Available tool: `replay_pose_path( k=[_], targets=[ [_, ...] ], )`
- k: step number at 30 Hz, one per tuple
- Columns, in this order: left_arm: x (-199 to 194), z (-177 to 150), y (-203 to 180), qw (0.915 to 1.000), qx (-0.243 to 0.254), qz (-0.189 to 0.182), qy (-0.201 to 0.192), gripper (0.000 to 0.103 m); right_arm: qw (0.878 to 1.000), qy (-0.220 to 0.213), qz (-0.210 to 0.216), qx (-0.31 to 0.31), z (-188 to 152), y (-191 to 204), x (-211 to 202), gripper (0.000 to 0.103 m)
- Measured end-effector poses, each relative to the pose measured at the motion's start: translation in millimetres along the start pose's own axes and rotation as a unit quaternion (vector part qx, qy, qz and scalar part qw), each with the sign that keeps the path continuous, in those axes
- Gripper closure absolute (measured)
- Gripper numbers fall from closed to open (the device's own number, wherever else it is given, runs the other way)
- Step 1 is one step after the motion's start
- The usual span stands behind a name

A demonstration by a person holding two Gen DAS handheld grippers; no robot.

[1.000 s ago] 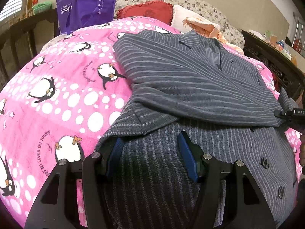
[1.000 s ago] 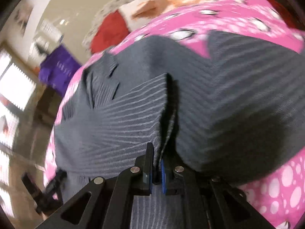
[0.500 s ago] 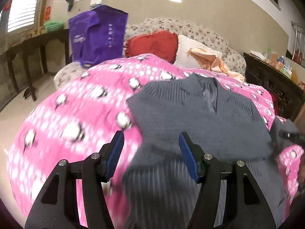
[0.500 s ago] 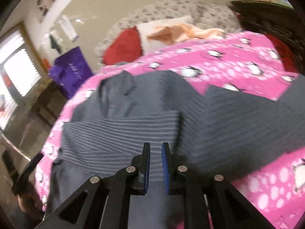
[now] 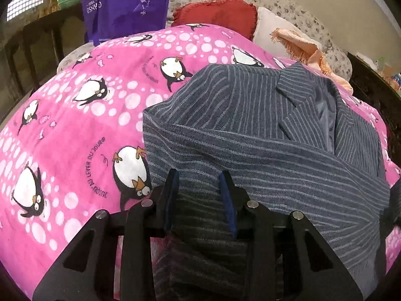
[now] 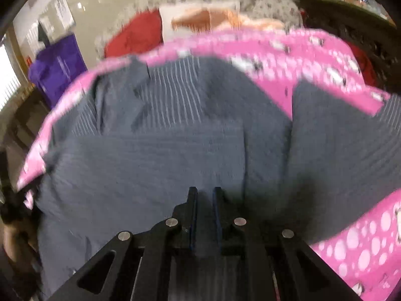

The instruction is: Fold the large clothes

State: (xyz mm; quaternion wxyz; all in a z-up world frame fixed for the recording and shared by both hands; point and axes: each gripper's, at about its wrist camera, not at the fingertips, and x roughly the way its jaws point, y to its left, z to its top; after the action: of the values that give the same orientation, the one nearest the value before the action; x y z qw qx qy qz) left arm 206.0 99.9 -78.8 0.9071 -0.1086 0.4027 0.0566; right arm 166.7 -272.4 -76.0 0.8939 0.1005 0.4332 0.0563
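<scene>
Both grippers, left gripper parted, hover over the striped jacket.

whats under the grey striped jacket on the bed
The striped jacket lies on a pink penguin blanket, which shows around it on both sides. One sleeve is folded across the jacket's front. What the blanket looks like beneath the jacket is covered.

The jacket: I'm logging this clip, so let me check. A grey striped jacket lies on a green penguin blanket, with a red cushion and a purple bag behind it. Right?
Not quite. The blanket is pink, not green, with penguins and white dots; the left wrist view shows it clearly. The rest holds: the grey striped jacket lies on it, and the red cushion and purple bag are behind.
</scene>
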Motion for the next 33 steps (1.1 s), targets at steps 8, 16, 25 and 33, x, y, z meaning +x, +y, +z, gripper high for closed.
replay_pose_path(
  k=[8, 16, 25, 33],
  targets=[
    [1.7, -2.4, 0.2, 1.0000, -0.002, -0.001, 0.001, 0.067, 0.998, -0.035, -0.036, -0.046, 3.8, 7.2, 49.3, 0.057],
    [8.3, 2.6, -5.5, 1.0000, 0.002, 0.006, 0.001, 0.064, 0.998, -0.038, -0.029, -0.037, 5.5, -0.1, 48.8, 0.052],
    [12.3, 4.7, -12.2, 0.9996, 0.012, 0.024, 0.000, 0.062, 0.998, -0.037, -0.030, -0.038, 5.2, 5.4, 49.9, 0.051],
    [13.5, 5.6, -14.3, 0.9994, 0.015, 0.032, 0.001, 0.061, 0.993, -0.046, -0.102, -0.041, 7.2, 38.7, 16.5, 0.050]
  ],
)
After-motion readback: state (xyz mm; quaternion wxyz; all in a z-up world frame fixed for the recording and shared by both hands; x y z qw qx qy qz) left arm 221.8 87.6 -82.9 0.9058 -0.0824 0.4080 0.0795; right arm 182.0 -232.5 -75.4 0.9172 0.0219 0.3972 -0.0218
